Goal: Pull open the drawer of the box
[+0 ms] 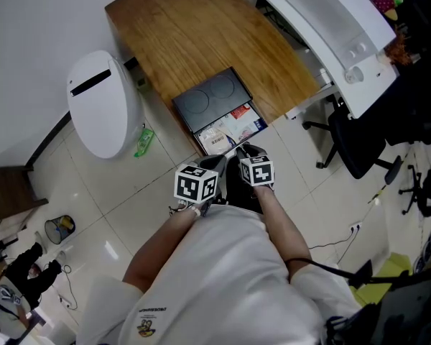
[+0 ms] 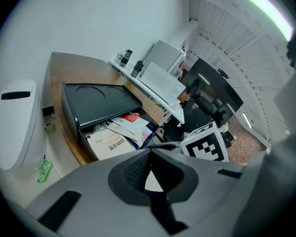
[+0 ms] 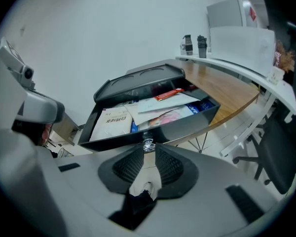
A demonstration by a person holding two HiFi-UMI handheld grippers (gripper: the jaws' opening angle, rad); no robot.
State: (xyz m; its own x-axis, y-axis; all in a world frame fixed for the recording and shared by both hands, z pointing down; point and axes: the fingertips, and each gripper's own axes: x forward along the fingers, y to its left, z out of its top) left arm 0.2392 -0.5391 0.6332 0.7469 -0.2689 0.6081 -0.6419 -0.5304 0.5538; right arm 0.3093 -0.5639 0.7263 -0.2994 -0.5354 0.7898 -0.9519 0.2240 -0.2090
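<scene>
A black box [image 1: 210, 98] sits at the near edge of a wooden table [image 1: 201, 27]. Its drawer [image 1: 230, 129] stands pulled out toward me, full of booklets and papers. In the right gripper view the drawer front [image 3: 187, 125] carries a small clear knob [image 3: 148, 144], and my right gripper [image 3: 148, 150] is shut on that knob. From the head view the right gripper [image 1: 241, 150] meets the drawer's front. My left gripper [image 1: 218, 163] hangs just beside it, below the drawer. Its jaws are shut with nothing between them [image 2: 149, 153], and the open drawer [image 2: 113, 137] lies ahead of it.
A tall white rounded bin [image 1: 104, 103] stands on the tiled floor left of the table, with a green bottle [image 1: 144, 142] lying beside it. A white desk [image 1: 337, 20] and a black office chair [image 1: 359, 139] are to the right.
</scene>
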